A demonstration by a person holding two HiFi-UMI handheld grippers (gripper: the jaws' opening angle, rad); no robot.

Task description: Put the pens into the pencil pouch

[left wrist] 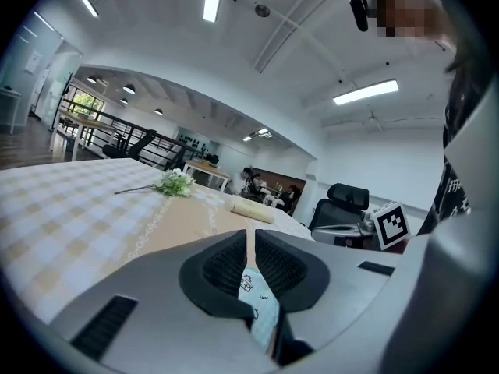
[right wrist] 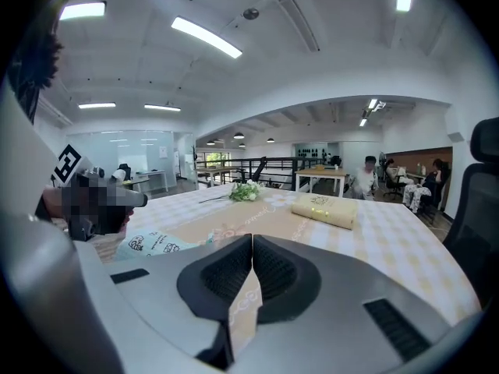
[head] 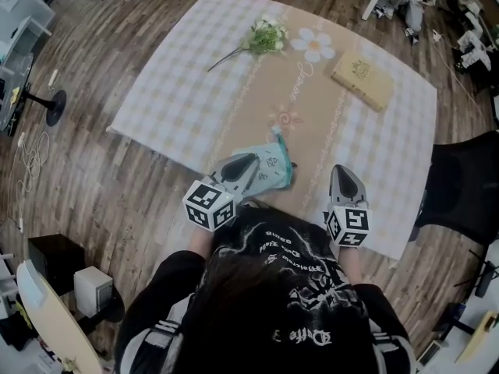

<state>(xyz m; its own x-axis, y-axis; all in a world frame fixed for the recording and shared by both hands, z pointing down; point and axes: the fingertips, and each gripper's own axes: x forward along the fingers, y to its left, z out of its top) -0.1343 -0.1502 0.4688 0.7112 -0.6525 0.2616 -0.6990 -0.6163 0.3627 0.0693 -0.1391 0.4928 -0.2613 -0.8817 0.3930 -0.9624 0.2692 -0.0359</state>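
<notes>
The pouch (head: 273,170) lies on the table (head: 179,92) at its near edge, just in front of the person. It is soft and pale mint, with small dark cartoon prints scattered over the fabric. It lies flattish and a little crumpled. A darker teal bit sticks up at its far end, perhaps a zip pull or a folded corner; the head view is too small to tell.

The left gripper (head: 251,160) reaches onto the pouch's near left part. In the left gripper view its jaws stand almost together, with a strip of the printed mint fabric pinched between the pads (left wrist: 226,267).

The right gripper (head: 344,171) sits to the right, apart from the pouch. Its jaws are pressed together with nothing between them, and only the tablecloth shows below them.
</notes>
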